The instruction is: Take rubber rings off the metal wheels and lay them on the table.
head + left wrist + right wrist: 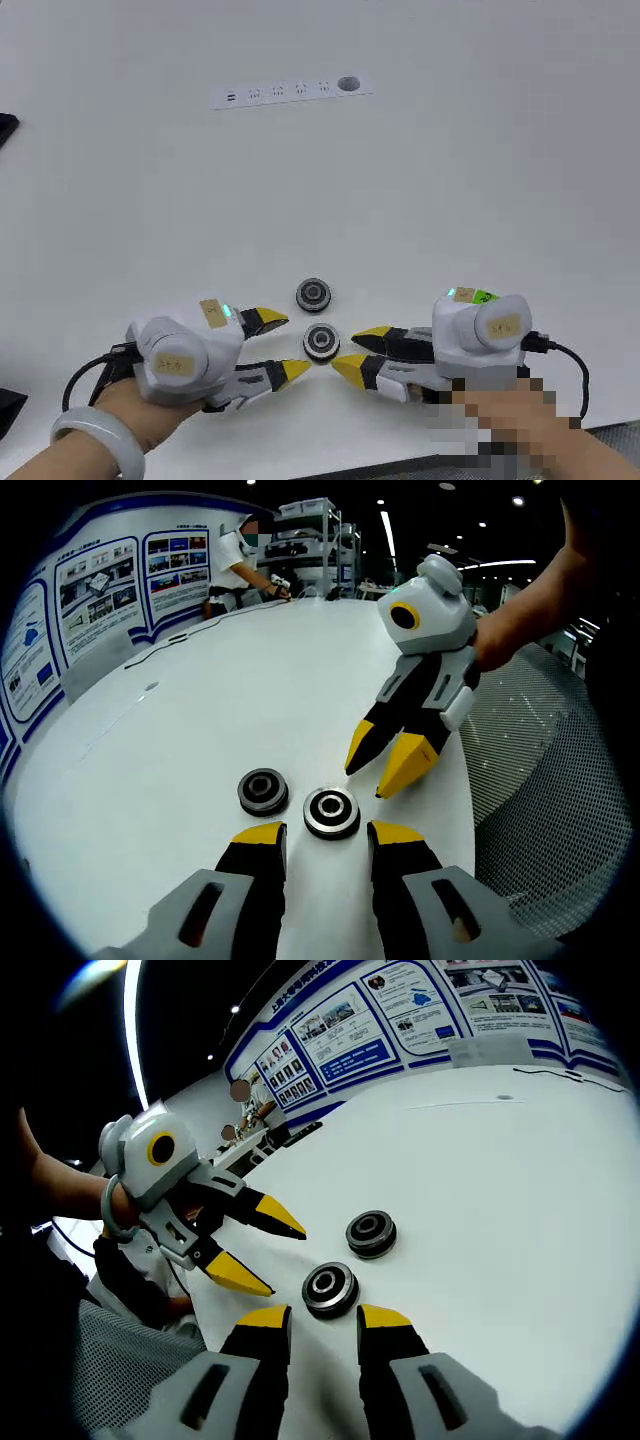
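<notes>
Yellow-tipped fingers of the left gripper [288,346] and the right gripper [357,350] stand moderately open and empty, tips facing each other. Between the two pairs of tips a dark-rimmed metal wheel [321,342] lies flat on the white bench [450,200], touching neither; a second wheel [314,295] lies just beyond it, farther from both.

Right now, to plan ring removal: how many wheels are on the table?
2. The near wheel lies between the left gripper and right gripper; the far wheel sits just beyond it. None seems hidden.
</notes>
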`<state>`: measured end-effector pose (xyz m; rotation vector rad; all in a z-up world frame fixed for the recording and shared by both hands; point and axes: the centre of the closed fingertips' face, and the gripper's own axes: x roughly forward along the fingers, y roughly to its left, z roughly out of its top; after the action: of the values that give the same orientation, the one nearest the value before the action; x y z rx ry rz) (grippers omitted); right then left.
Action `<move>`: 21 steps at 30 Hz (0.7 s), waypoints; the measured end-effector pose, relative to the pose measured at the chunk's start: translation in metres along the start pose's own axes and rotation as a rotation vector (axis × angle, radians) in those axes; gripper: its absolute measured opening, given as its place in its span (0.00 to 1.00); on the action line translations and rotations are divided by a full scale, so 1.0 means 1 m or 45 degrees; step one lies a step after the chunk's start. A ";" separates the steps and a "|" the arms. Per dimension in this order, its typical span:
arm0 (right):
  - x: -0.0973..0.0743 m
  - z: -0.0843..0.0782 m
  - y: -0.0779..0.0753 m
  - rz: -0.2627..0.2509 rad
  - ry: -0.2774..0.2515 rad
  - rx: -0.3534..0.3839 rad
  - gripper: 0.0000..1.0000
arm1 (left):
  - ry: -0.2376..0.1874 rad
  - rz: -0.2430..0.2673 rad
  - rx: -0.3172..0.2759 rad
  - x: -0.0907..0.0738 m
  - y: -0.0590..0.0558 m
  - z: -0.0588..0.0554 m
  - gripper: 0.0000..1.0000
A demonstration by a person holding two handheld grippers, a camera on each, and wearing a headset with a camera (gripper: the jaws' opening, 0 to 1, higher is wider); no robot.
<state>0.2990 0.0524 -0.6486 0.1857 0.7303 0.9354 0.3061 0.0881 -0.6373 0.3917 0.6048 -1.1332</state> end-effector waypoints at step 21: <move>0.003 -0.001 -0.003 0.004 -0.032 0.062 0.26 | 0.096 -0.046 0.127 0.024 -0.003 0.006 0.30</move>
<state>0.3021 0.0530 -0.6522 0.2414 0.7304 0.9171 0.3117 0.0668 -0.6478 0.5123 0.6252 -1.1906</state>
